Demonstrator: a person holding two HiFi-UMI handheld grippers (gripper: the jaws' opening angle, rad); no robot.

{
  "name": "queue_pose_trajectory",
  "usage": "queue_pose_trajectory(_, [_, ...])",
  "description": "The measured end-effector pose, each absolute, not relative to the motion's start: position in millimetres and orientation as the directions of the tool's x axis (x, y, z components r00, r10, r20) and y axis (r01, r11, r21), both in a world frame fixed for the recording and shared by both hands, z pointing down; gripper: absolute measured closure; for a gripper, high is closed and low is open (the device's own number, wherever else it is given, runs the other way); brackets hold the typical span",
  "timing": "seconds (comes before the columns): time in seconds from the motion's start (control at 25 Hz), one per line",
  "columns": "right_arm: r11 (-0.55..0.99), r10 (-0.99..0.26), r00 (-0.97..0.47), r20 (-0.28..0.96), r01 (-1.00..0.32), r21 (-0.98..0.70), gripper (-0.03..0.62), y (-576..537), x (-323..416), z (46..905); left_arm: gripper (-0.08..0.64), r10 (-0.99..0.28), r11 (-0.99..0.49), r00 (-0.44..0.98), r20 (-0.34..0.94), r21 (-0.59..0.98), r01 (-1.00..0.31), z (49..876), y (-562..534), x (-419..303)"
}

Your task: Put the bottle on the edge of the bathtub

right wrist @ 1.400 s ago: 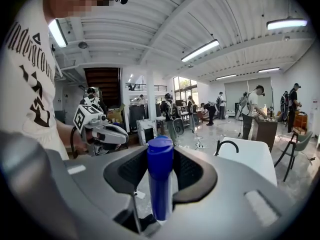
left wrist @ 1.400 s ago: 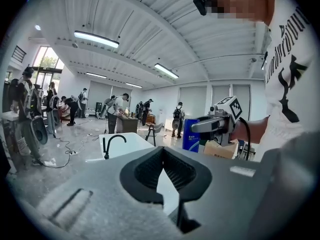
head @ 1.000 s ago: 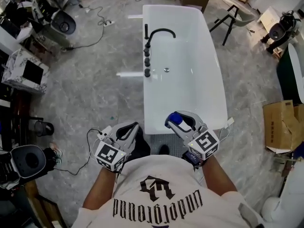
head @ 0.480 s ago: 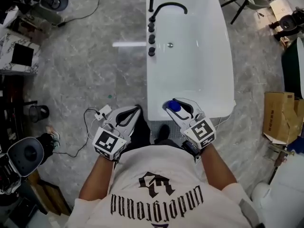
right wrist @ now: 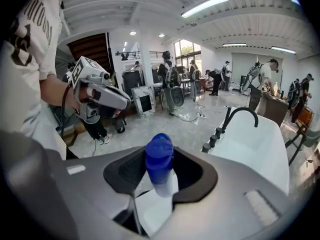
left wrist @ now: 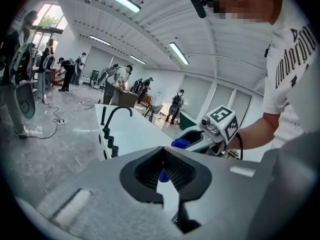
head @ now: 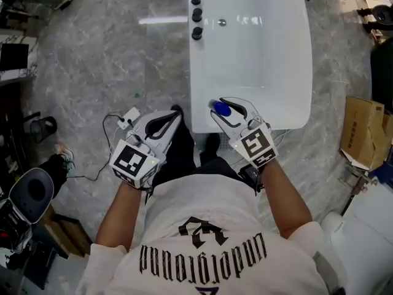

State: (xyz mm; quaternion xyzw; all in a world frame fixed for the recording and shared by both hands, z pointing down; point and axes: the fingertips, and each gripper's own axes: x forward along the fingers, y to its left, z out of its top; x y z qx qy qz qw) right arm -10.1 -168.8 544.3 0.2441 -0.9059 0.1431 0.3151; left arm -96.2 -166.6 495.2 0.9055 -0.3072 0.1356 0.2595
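The right gripper (head: 226,107) is clamped on the bottle (right wrist: 159,159): both dark pads press the white body just under the blue cap, which stands up past the jaws. No label or print can be read on the bottle; its body is mostly buried between the jaws. In the head view the cap sits over the near end of the bathtub (head: 270,125), close to the corner on the tap side. Whether the bottle's base touches the rim cannot be told.

The left gripper (head: 174,117) is off the bathtub, beside its near end over the grey marbled floor (head: 110,66). Its jaws are drawn almost together, leaving a narrow slit. White and a small blue spot show through the slit, and what they are is unclear.

Each gripper carries a cube with black-and-white square markers, the right one (head: 255,145) and the left one (head: 131,160); the patterns hold no letters.

Along the bathtub's long side runs a row of black tap knobs (head: 196,16), with a curved black faucet (right wrist: 240,115) and a drain (head: 221,22) in the basin. On the other side of the bathtub lies a cardboard box (head: 362,134).

The only legible writing is blackletter print on the person's white T-shirt (head: 209,251), which reads roughly "underground".
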Motion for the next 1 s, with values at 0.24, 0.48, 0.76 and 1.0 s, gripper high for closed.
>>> queue_pose_trajectory(0.24, [0.845, -0.330, -0.667, 0.668, -0.524, -0.106, 0.440, -188, -21, 586, 0.552, -0.444, -0.701, 0.798, 0.407, 0.397, -0.592, 529, -184, -92])
queue_pose_trajectory(0.48, [0.843, -0.296, -0.640, 0.709, -0.525, -0.121, 0.439, -194, -27, 638, 0.552, -0.415, -0.713, 0.792, 0.448, 0.381, -0.589, 576, -190, -90])
queue_pose_trajectory(0.76, [0.828, -0.275, -0.606, 0.746, -0.544, -0.137, 0.440, -214, -36, 689, 0.552, -0.402, -0.698, 0.778, 0.483, 0.388, -0.602, 627, -209, -100])
queue_pose_trajectory(1.0, [0.809, -0.273, -0.576, 0.770, -0.571, -0.140, 0.440, -226, -35, 729, 0.552, -0.381, -0.690, 0.776, 0.502, 0.404, -0.600, 661, -221, -97])
